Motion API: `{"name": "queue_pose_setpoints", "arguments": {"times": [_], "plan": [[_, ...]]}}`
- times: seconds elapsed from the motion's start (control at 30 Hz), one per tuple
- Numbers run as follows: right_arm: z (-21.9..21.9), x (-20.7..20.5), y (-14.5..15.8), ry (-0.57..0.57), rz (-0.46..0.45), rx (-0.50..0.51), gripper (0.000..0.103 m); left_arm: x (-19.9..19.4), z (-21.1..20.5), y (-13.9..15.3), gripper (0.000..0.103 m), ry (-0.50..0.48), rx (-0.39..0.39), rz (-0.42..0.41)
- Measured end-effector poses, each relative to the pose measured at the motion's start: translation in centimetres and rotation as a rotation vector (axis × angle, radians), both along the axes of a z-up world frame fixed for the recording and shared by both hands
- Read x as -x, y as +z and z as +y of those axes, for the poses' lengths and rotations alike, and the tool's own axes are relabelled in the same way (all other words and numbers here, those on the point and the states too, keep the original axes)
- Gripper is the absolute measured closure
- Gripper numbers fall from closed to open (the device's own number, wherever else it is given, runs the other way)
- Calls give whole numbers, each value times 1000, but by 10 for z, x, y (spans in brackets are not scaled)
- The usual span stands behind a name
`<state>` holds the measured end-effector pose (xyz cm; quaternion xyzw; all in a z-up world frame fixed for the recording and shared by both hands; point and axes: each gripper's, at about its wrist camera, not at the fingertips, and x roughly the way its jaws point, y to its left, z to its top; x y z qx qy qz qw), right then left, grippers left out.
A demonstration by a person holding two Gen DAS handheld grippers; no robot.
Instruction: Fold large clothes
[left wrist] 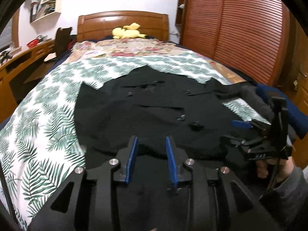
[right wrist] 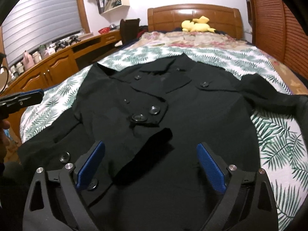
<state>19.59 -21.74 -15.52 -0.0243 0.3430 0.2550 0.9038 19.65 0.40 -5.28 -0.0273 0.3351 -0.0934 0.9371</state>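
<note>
The left claw (left wrist: 152, 144), low in the middle of the left wrist view, has its blue pads a narrow gap apart with nothing between them, so it is released; it hangs just above the near edge of the black coat (left wrist: 146, 107). The right claw (right wrist: 151, 154), low in the right wrist view, stands spread wide and also grips nothing, with the coat's dark cloth lying under and between its pads. At the right edge of the left wrist view the right claw shows from the side, held by a hand (left wrist: 269, 165) in a grey sleeve (left wrist: 284, 192). The coat lies flat and face up across the bed, filling the centre of both views, collar toward the far end, with large round buttons (right wrist: 139, 117) on its front flap and one sleeve stretched toward the right of the frame. Under it is a white sheet printed with green leaves (right wrist: 279, 144), and beyond that a flowered blanket (left wrist: 130, 48). A yellow plush toy (right wrist: 198, 25) rests by the wooden headboard (left wrist: 123, 22) at the top. A wooden desk (right wrist: 57, 65) runs along the left, a slatted wardrobe (left wrist: 240, 28) on the right.
</note>
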Motion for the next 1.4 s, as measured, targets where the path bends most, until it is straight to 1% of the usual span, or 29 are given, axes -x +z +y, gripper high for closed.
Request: {"name": "queue_pose_setpoints", "arguments": {"times": [0.1, 0.23, 0.33, 0.4, 0.43, 0.47, 0.5, 0.53, 0.6, 0.63, 0.67, 0.7, 0.8, 0.9, 1.0, 1.1, 1.2, 1.4], "plan": [[3, -6, -5, 1, 24, -13, 10, 2, 13, -11, 75, 36, -5, 7], [5, -12, -8, -2, 43, -21, 11, 7, 26, -22, 74, 53, 23, 9], [9, -16, -11, -5, 52, -17, 14, 9, 32, -30, 74, 64, 31, 22], [12, -20, -15, -2, 67, -14, 31, 11, 32, -31, 74, 69, 17, 25], [14, -24, -19, 2, 86, -8, 35, 12, 31, -31, 74, 70, 9, 19], [16, -26, -22, 6, 102, -1, 42, 14, 31, -30, 74, 71, 0, 11], [16, -27, -25, 14, 114, 0, 56, 15, 30, -30, 74, 72, -2, 6], [16, -27, -26, 29, 127, -3, 62, 16, 30, -30, 74, 72, -4, 2], [17, -26, -26, 42, 126, -2, 80, 17, 31, -30, 74, 75, -2, -4], [18, -23, -25, 54, 117, -4, 85, 17, 32, -30, 74, 76, 4, -5], [18, -20, -23, 67, 107, -12, 92, 17, 33, -30, 74, 76, 9, -4], [18, -17, -21, 78, 93, -25, 95, 17, 34, -31, 74, 76, 14, -4], [14, -6, -10, 92, 46, -62, 99, 16, 33, -31, 74, 78, 15, -11], [5, 6, 7, 79, -17, -98, 99, 16, 31, -30, 73, 77, 12, -18], [-17, 19, 31, 52, -81, -146, 99, 15, 27, -30, 73, 70, 8, -19], [-38, 29, 51, 25, -123, -186, 99, 14, 22, -31, 73, 61, 0, -22], [-53, 38, 61, -5, -150, -182, 99, 14, 18, -30, 73, 51, -3, -27], [-77, 56, 68, -88, -187, -141, 99, 15, 11, -28, 73, 43, -1, -44]]}}
